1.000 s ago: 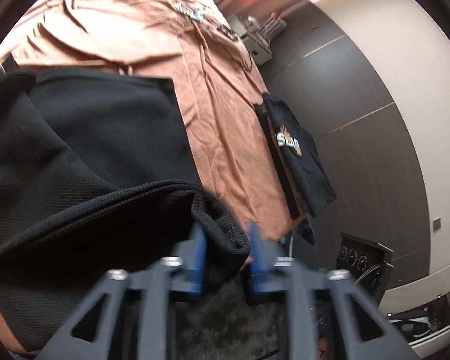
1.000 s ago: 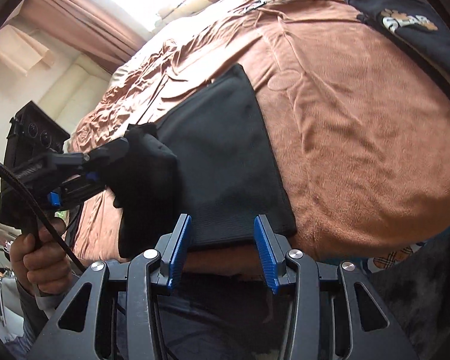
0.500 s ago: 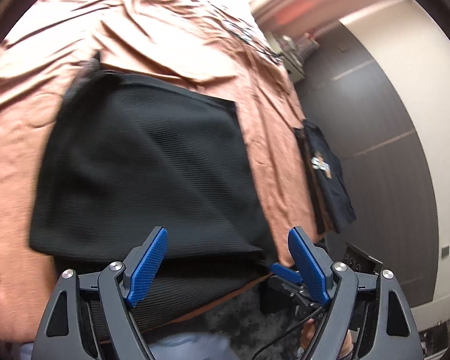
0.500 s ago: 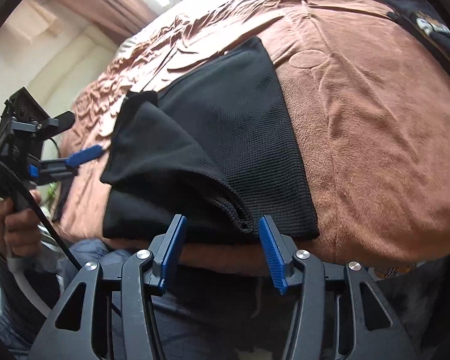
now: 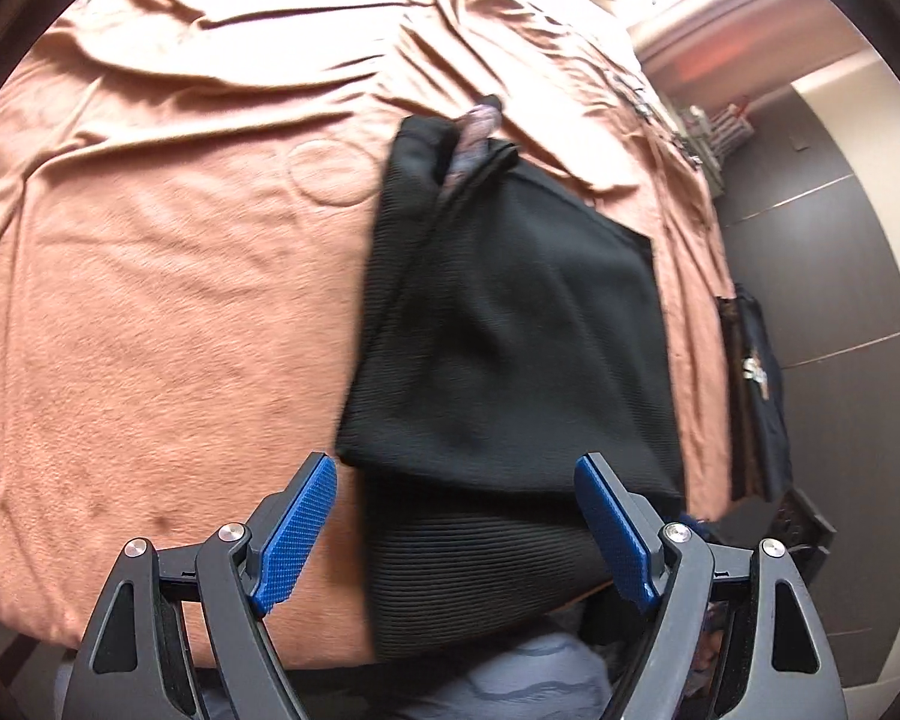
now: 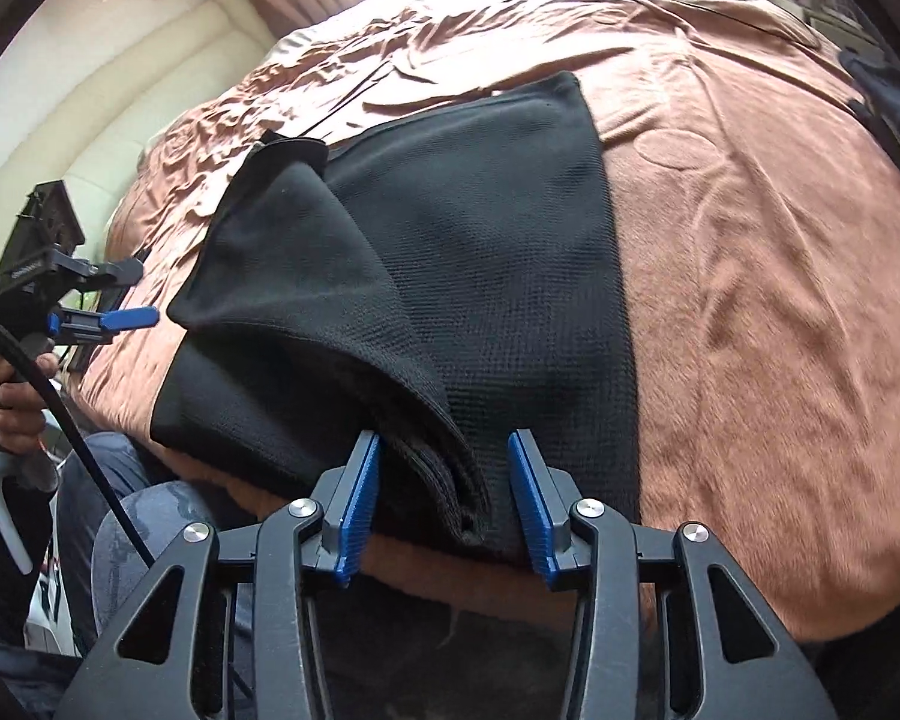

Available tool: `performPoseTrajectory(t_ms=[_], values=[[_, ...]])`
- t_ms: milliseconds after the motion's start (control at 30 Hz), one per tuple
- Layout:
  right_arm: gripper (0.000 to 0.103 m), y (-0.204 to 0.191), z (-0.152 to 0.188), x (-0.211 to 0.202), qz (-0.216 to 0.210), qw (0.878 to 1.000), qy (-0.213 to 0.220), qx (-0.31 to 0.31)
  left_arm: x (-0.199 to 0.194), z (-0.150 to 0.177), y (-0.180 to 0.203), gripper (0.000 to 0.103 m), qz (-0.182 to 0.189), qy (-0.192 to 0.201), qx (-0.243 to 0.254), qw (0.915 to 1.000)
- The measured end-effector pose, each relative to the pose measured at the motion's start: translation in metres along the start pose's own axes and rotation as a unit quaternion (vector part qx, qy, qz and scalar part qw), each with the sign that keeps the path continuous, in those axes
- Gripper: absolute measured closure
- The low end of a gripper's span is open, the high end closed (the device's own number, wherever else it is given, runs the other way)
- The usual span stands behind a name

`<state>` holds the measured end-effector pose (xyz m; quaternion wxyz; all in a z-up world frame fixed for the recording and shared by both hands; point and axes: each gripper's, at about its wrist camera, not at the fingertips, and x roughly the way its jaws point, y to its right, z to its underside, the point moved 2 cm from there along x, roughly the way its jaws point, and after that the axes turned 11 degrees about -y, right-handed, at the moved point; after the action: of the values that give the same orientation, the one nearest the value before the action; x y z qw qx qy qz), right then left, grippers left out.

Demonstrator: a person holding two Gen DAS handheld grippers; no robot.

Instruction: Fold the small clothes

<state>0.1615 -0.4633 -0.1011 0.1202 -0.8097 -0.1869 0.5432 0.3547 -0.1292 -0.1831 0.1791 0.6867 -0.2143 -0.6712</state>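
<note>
A black garment [image 5: 510,324] lies partly folded on a bed's brown blanket [image 5: 150,300], near the bed's front edge, seen from two handheld claws. In the left wrist view the left claw [image 5: 456,534] stands wide open above the near end of the garment, its blue pads [image 5: 297,531] clear of the cloth on both sides; nothing is gripped. A folded upper layer covers most of the garment, and a ribbed lower layer shows below it between the pads. At the garment's far end a small patch of purplish lining [image 5: 477,138] shows where the cloth is rucked up.

In the right wrist view the right claw [image 6: 444,501] has its jaws closing around a thick folded edge of the garment [image 6: 450,276]. The left pad [image 6: 360,504] sits against the cloth, while a sliver of gap shows at the right pad, so the grip is not yet firm. A raised flap of the garment slopes from the claw up toward the far left corner. At the left of this view a hand [image 6: 12,396] holds the left claw [image 6: 120,294] beside the garment's edge, its jaws apart and empty, a black cable [image 6: 72,432] trailing down from it. A second dark garment with a printed logo [image 5: 756,372] lies at the bed's far right edge, well apart from the first
</note>
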Motion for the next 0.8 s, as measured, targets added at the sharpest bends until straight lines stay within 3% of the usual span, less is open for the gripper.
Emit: performPoseTrajectory(t_ms=[100,167,267,300,333,433,533,800], values=[[0.063,-0.001,-0.002,0.006,-0.003,1.0,-0.001,-0.017,0.008,-0.001,-0.012,0.022,-0.005,-0.008,-0.007,0.9999],[0.063,-0.001,-0.003,0.01,-0.003,1.0,-0.005,-0.023,0.015,-0.003,-0.016,0.027,0.008,-0.013,-0.015,0.9998],[0.063,0.002,-0.003,0.012,-0.01,1.0,-0.006,-0.025,0.023,-0.005,-0.021,0.042,0.031,-0.019,-0.029,0.9989],[0.065,0.003,-0.003,0.012,-0.011,1.0,-0.004,-0.025,0.024,-0.005,-0.022,0.053,0.029,-0.021,-0.032,0.9989],[0.072,0.003,-0.002,0.012,-0.009,1.0,-0.003,-0.025,0.024,-0.006,-0.022,0.066,0.024,-0.019,-0.035,0.9989],[0.097,0.007,-0.002,0.012,-0.013,1.0,-0.005,-0.017,0.02,-0.009,-0.022,0.089,0.02,-0.008,-0.043,0.9989],[0.099,0.008,-0.002,0.005,-0.012,1.0,0.009,-0.018,0.008,-0.012,-0.013,0.096,0.023,0.008,-0.031,0.9992],[0.099,0.011,-0.001,-0.016,-0.024,0.999,0.035,-0.011,-0.034,-0.033,0.038,0.097,0.016,0.068,0.043,0.9967]])
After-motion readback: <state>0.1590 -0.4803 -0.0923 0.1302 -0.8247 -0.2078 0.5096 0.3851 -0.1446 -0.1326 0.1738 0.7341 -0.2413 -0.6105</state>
